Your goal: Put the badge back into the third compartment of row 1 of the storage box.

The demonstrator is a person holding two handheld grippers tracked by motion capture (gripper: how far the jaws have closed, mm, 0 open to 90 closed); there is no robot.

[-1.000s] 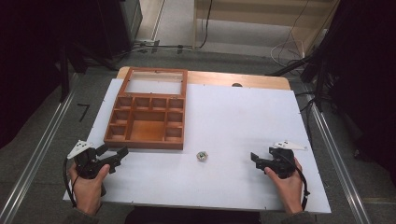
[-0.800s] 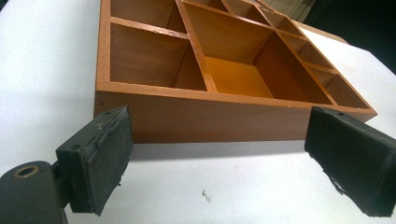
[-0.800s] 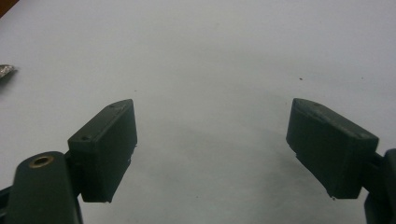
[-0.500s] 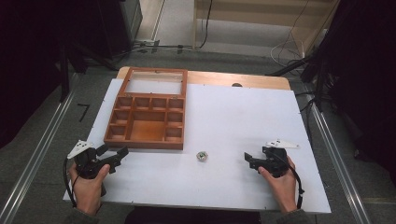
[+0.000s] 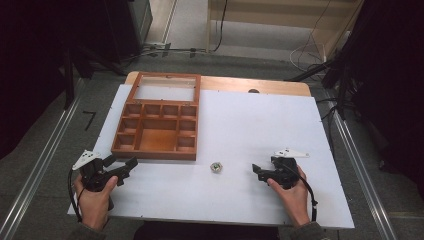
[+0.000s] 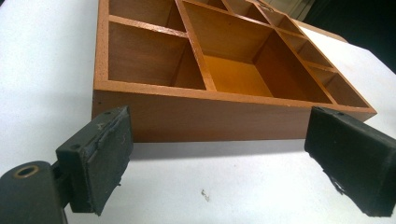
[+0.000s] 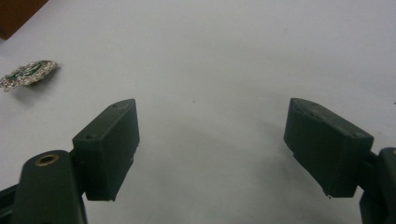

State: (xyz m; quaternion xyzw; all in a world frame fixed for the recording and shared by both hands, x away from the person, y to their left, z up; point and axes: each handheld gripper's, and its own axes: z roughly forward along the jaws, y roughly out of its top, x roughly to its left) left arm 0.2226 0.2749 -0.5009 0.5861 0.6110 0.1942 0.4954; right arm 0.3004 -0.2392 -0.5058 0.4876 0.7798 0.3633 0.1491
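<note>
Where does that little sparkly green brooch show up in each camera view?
High view: the brooch lies on the white table, just beyond the wooden box's near right corner.
Left gripper view: not in it.
Right gripper view: upper left, left of the open jaws.
Shared landmark: the box corner.

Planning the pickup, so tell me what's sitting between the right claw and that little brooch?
Nothing: in the high view, bare white table separates the right claw from the brooch.
</note>
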